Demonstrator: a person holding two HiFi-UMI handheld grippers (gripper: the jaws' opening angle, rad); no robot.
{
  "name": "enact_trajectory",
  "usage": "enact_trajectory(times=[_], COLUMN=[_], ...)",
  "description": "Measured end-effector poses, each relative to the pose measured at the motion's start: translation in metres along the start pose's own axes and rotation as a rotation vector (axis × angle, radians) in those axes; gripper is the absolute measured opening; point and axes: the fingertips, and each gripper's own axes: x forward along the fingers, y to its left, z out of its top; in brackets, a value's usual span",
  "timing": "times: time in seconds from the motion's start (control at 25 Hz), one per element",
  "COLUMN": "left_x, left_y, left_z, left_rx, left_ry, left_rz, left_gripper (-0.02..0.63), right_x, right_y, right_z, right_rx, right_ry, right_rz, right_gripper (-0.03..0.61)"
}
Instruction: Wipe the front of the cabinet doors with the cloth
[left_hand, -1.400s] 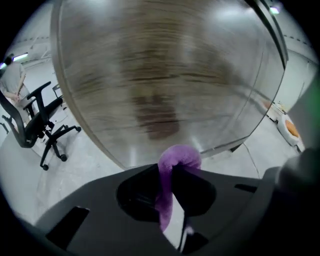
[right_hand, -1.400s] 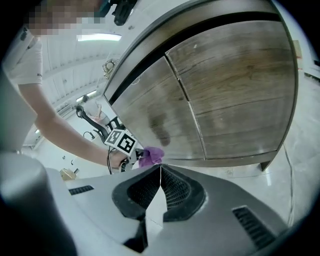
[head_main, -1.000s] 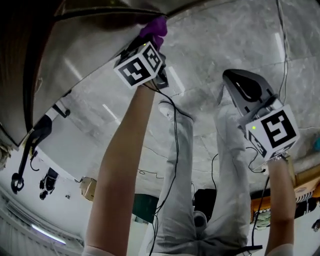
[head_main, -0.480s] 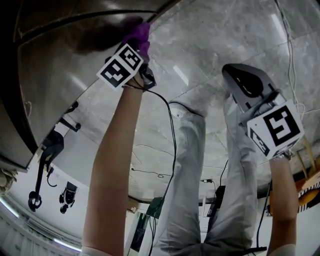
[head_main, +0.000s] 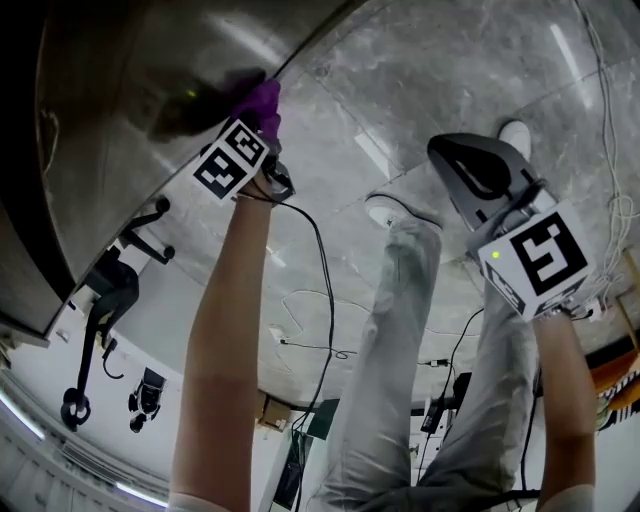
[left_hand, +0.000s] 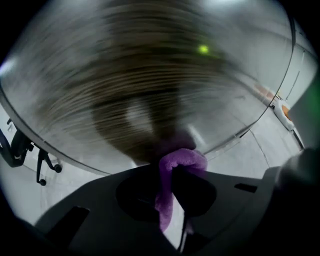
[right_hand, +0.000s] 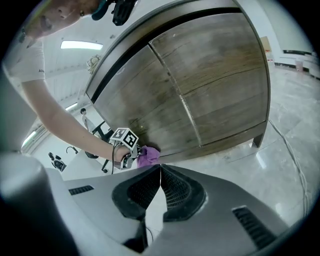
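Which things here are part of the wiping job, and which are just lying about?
In the job:
- cloth, pinched in the left gripper
- cabinet doors

Lying about or idle:
- floor cable
- box
- black frame
- right gripper, shut and empty, away from the doors

no legible text, labels or numbers visible.

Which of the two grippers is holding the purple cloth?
The left gripper, jaws clamped on the cloth against the door; the right gripper is shut, empty.
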Motion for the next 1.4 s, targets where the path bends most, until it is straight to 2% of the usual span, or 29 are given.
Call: enact_trajectory(times=[0.2,0.4,0.48,0.56,0.76,0.88,1.0,1.2,1.4], left_x=[-0.005,-0.021,-0.031,-0.039,-0.042,-0.035,-0.021,0.012,0.038], left_y=[0.045,0.080,0.080,0.069,0.016,-0.036,-0.099,-0.200,-0.254], left_z=[-0.014,-0.025,-0.029,-0.032,-0.037,-0.030,-0.011,0.020,0.046], left_rx=[-0.012,-0.083,-0.086,-0.050,0.041,0.049,0.101,0.233,0.251], left_ry=[0.010,0.001,0.006,0.018,0.038,0.032,0.016,-0.017,-0.061], left_rz=[0.049,0.147,0.165,0.148,0.090,0.047,-0.024,-0.137,-0.168], left_gripper=[0.058,0.058,0.058,0.058,0.058,0.058,0.058,0.058,0.058], right_x=[0.017,0.019,0.014,0.008,-0.014,-0.032,-0.049,-0.086,-0.119], right_y=[0.027,0.040,0.035,0.028,0.009,-0.006,-0.031,-0.093,-0.144], right_z=[-0.009,-0.009,-0.003,0.004,0.018,0.018,0.018,0.023,0.005], right_rx=[0.003,-0.016,-0.013,-0.006,-0.001,-0.028,-0.056,0.000,0.067], right_ry=[0.013,0.025,0.019,0.009,0.001,0.037,0.060,0.020,-0.031], right_rz=[0.023,0.044,0.042,0.041,0.055,0.072,0.076,-0.021,-0.138], right_gripper=[0.028,0.028,0.028,0.028,0.028,0.028,0.028,0.028,0.028])
